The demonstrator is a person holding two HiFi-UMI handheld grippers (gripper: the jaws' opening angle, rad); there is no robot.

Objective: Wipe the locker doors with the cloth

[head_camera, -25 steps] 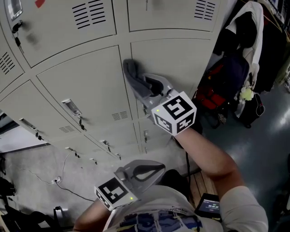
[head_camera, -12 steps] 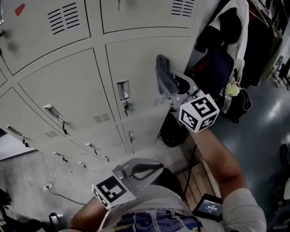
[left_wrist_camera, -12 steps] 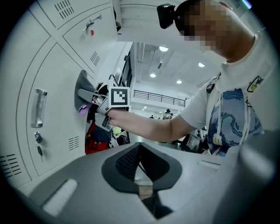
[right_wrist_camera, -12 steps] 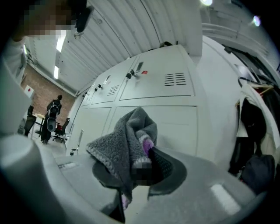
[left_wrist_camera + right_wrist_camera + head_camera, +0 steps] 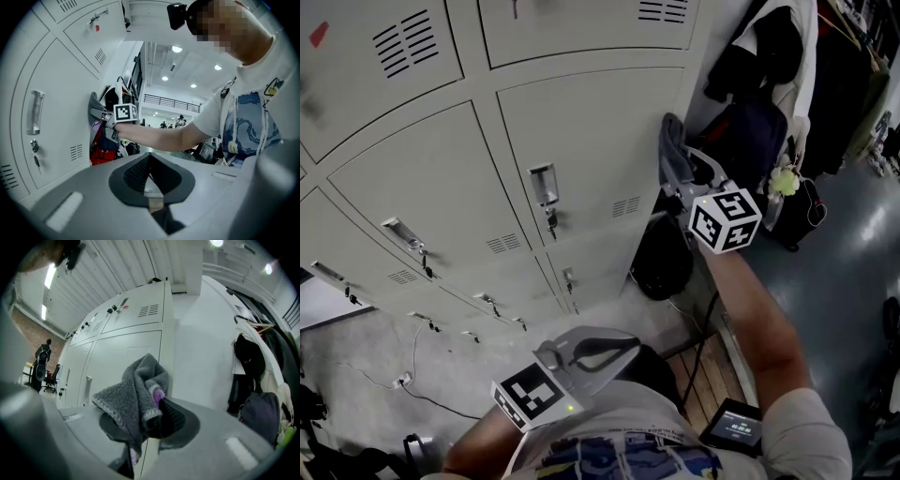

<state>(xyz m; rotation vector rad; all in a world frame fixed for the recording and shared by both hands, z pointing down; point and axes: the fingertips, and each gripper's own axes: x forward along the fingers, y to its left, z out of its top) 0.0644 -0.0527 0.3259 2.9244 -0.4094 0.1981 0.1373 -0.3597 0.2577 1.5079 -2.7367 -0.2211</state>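
Note:
Beige metal lockers fill the head view; the door (image 5: 581, 141) being worked on has a handle (image 5: 544, 185) on its left side. My right gripper (image 5: 680, 173) is shut on a grey cloth (image 5: 672, 148) and presses it against that door's right edge. In the right gripper view the cloth (image 5: 133, 392) is bunched between the jaws of the right gripper (image 5: 157, 411), in front of the locker door (image 5: 124, 359). My left gripper (image 5: 623, 345) hangs low by my body, shut and holding nothing. The left gripper (image 5: 149, 158) looks toward the right gripper (image 5: 104, 114) and the cloth (image 5: 95, 104).
Dark jackets and bags (image 5: 759, 112) hang just right of the lockers. A black bag (image 5: 661, 262) sits on the floor at their foot, and a red bag (image 5: 101, 150) shows there too. A small screen device (image 5: 731, 427) lies by my side. Cables (image 5: 403, 375) trail on the floor.
My right gripper has carried the cloth rightward across the door, from its left part to its right edge. The left gripper has stayed put.

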